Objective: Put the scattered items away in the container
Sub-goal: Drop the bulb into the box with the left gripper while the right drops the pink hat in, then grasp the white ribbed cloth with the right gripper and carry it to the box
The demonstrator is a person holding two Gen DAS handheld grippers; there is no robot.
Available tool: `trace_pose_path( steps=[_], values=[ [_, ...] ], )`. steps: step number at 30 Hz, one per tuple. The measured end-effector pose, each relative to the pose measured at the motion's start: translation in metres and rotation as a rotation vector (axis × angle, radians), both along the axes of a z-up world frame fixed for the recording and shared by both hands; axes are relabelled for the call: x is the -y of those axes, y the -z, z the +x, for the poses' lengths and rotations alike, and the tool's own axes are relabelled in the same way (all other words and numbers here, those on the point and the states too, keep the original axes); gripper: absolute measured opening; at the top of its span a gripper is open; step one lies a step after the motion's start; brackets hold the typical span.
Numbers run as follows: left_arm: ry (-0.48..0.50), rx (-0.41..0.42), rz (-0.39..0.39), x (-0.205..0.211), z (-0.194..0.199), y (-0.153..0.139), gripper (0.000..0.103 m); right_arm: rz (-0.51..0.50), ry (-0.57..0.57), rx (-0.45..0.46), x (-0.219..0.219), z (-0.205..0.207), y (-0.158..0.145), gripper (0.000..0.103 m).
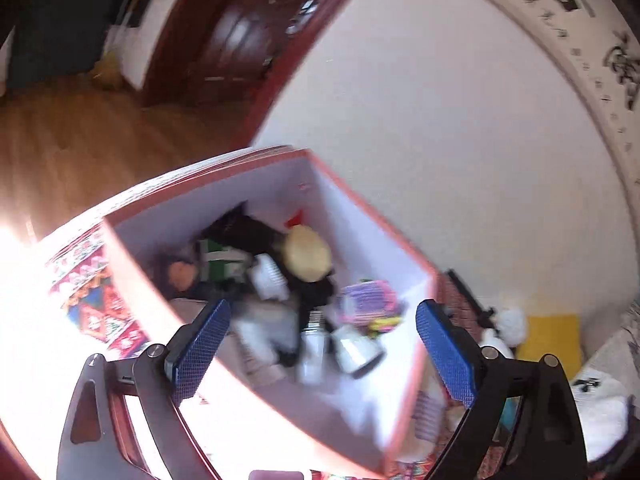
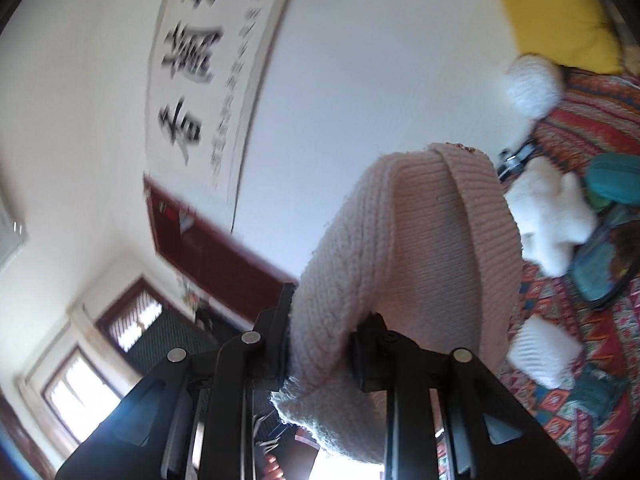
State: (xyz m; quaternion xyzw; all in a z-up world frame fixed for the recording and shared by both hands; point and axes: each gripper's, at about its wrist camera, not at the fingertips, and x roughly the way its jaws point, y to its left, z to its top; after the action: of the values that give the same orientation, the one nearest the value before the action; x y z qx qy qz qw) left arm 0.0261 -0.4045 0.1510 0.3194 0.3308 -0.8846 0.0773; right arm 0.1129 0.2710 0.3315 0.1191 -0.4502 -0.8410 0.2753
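White wall [image 1: 420,120] fills much of left wrist view; calligraphy scroll [image 2: 192,64] with bold black characters hangs on it, blurred. Dark red-brown wooden door [image 1: 236,40] with frame stands beside wall, wooden floor [image 1: 80,136] in front of it. Patterned red, blue and orange cloth [image 2: 592,320] covers surface at right of right wrist view. Yellow cushion [image 2: 556,8] lies at wall, at far edge of that cloth. Windows [image 2: 84,396] with bright daylight, one barred, at lower left
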Motion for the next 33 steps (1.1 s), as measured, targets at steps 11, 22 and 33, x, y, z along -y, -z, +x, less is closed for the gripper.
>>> trace_pose_path(
  steps=[11, 22, 33],
  values=[
    [-0.258, -0.038, -0.056, 0.042, 0.026, -0.001, 0.095, 0.081, -0.428, -0.076, 0.251, -0.105, -0.070, 0.034],
    [-0.268, 0.022, -0.076, 0.041, 0.029, 0.008, 0.095, 0.295, 0.094, 0.392, 0.114, -0.063, 0.084, 0.087],
    [0.030, -0.021, -0.335, -0.120, -0.013, -0.012, 0.095, -0.051, 0.332, 0.736, -0.092, 0.013, 0.217, 0.082]
  ],
)
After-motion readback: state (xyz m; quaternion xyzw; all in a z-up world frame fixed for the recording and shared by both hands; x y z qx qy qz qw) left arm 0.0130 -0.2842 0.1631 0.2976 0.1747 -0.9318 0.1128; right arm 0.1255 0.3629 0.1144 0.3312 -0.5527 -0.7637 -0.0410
